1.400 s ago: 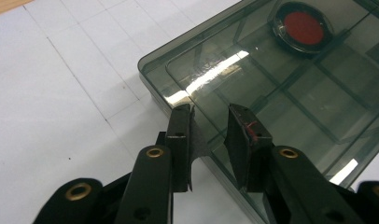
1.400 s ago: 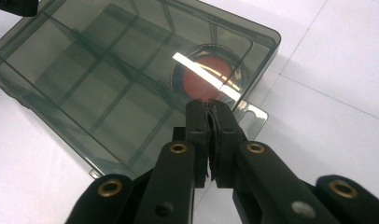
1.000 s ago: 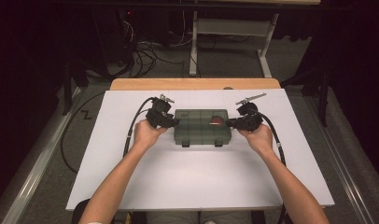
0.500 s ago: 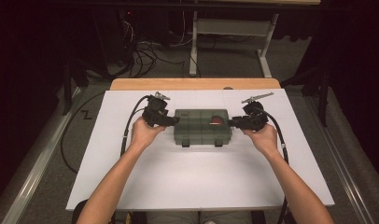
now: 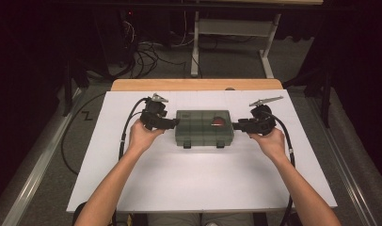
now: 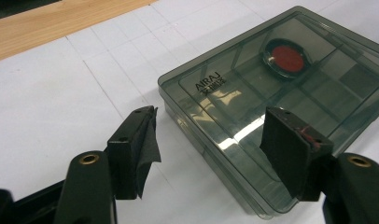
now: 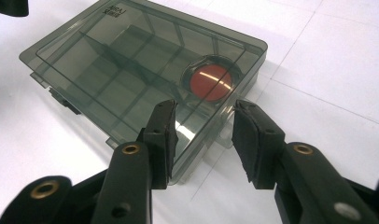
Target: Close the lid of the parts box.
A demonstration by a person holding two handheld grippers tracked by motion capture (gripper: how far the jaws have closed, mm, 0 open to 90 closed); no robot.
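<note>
You had the smoky compartment box [image 5: 204, 128] lying flat on the white bench [image 5: 194, 183], lid shut, a little back of the middle, its long side running parallel to the wooden strip [image 5: 194, 84] along the far edge. A red disc [image 5: 218, 123] sat in a compartment toward the box's right end.

Your left gripper [image 5: 172, 123] was at the box's left end. Its jaws had just been opening and stood wide apart, the left end of the box between them, neither pad pressing on it [image 6: 204, 140].

Your right gripper [image 5: 236, 125] was at the box's right end. Its jaws had also just been opening and stood parted, the near right corner of the box between them, the pads clear of it [image 7: 204, 135].

Each cable trailed back toward the bench's near edge.
</note>
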